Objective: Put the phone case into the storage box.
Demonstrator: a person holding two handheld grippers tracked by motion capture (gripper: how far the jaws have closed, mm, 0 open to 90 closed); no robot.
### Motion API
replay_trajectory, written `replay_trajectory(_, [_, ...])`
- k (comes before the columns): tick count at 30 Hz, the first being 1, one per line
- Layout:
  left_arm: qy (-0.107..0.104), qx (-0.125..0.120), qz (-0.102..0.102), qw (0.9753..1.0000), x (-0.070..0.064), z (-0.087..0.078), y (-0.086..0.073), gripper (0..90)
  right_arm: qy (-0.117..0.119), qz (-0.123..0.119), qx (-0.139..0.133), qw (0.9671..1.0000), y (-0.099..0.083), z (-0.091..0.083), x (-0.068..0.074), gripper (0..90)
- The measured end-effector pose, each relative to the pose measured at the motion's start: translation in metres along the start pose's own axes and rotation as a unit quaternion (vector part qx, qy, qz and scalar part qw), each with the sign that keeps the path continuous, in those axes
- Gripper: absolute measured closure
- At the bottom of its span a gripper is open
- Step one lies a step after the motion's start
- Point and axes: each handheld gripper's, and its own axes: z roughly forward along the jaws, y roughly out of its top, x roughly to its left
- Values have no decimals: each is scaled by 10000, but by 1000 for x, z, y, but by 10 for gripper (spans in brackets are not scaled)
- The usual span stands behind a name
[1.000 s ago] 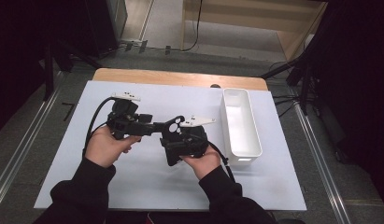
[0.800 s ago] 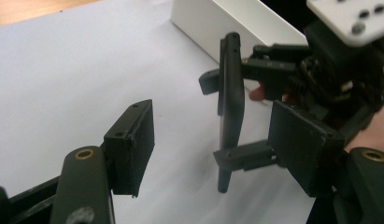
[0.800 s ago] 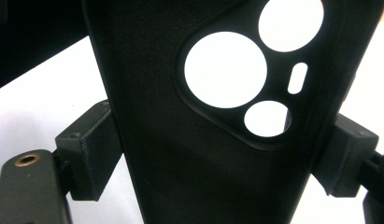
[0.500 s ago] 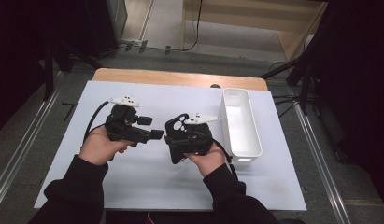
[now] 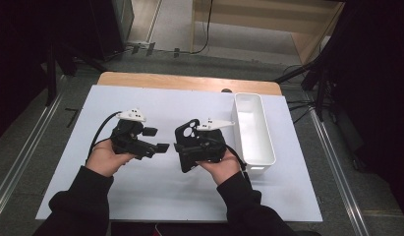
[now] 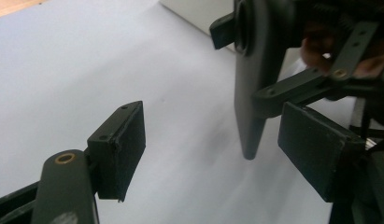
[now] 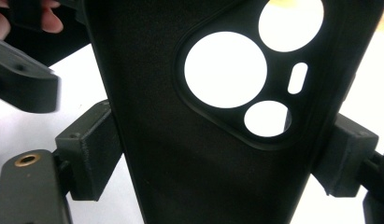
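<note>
Black phone case (image 5: pixel 186 145) clamped upright in the right claw (image 5: pixel 189 147) above the white counter (image 5: pixel 140 196).

Held by its long edges between the right claw's two pads, camera cut-outs uppermost, the case stands clear of the surface, likely so its free side faces the left claw (image 5: pixel 158 140). That claw waits just beside it with jaws apart and nothing between them, apparently poised to take over. A white bin (image 5: pixel 253 130) sits empty near the right hand.
</note>
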Motion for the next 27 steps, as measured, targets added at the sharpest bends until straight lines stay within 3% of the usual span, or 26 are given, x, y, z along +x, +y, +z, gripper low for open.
replay_trajectory(12, [91, -86, 144, 9998, 1, 8, -28, 231, 49, -14, 11, 10000, 2, -3, -2, 130])
replay_trajectory(15, [157, -69, 125, 9998, 1, 10, -34, 231, 46, -27, 10, 10000, 2, -4, -2, 129])
replay_trajectory(21, [70, -44, -31, 10000, 2, 12, -46, 232, 68, -88, 2, 9999, 3, -5, -1, 131])
replay_trajectory(27, [75, -29, -53, 10000, 3, 12, -56, 232, 142, -65, 46, 9999, 4, -7, -3, 131])
